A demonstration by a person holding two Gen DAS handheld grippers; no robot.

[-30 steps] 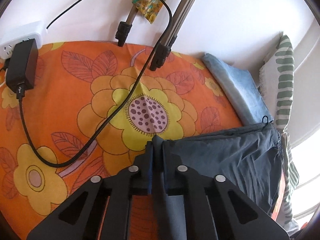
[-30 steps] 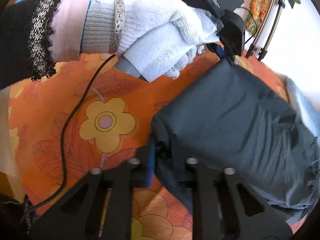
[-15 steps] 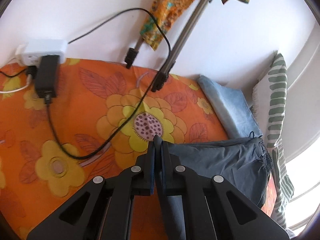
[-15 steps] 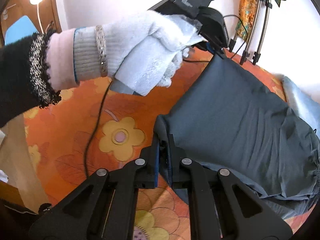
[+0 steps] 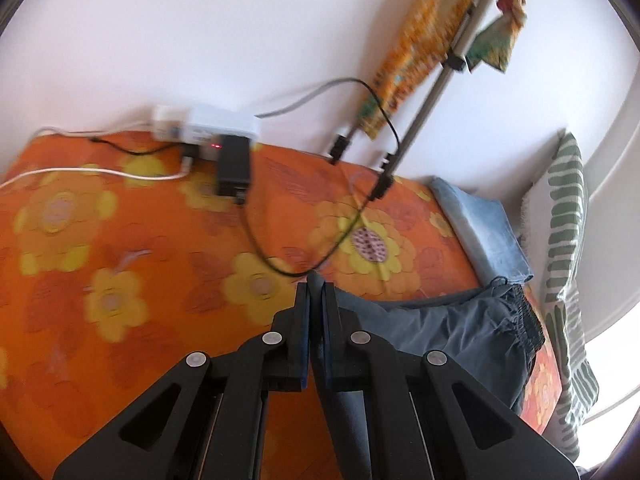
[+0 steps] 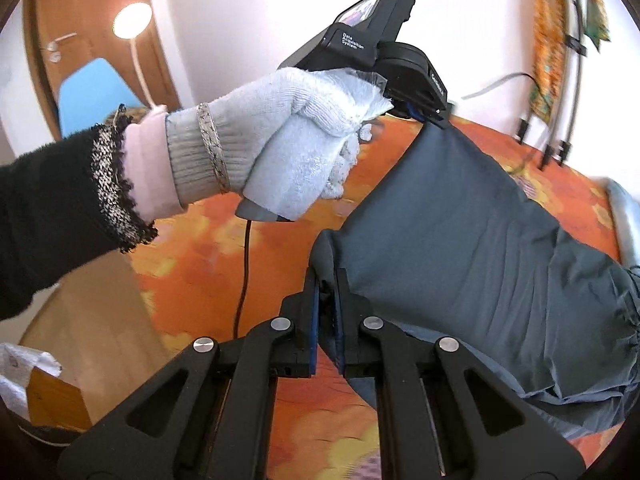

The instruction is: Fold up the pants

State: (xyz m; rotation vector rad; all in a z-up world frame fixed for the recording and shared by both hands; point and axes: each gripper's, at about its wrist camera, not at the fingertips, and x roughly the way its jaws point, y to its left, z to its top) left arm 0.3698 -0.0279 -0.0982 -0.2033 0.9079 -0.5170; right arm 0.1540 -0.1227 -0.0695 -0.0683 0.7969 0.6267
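The dark grey pants [image 6: 472, 240] lie partly on the orange flowered bed cover [image 5: 120, 264], with one end lifted. My left gripper [image 5: 316, 292] is shut on one corner of the pants [image 5: 448, 328]; it also shows in the right wrist view [image 6: 438, 120], held by a white-gloved hand [image 6: 296, 140], with the cloth hanging taut from it. My right gripper [image 6: 326, 280] is shut on the other corner of the raised edge. The elastic waistband [image 5: 528, 316] rests on the bed at the right.
A white power strip [image 5: 208, 128] with a black adapter [image 5: 234, 164] and cables lies at the wall. Tripod legs [image 5: 416, 120] stand on the bed behind a black cable [image 5: 280, 264]. A folded blue cloth [image 5: 484, 232] and a green-striped pillow [image 5: 568, 240] lie at the right.
Both grippers have risen with the pants' edge, lifting the cloth off the bed. The left wrist view has pulled back from the wall, showing more of the bed cover.
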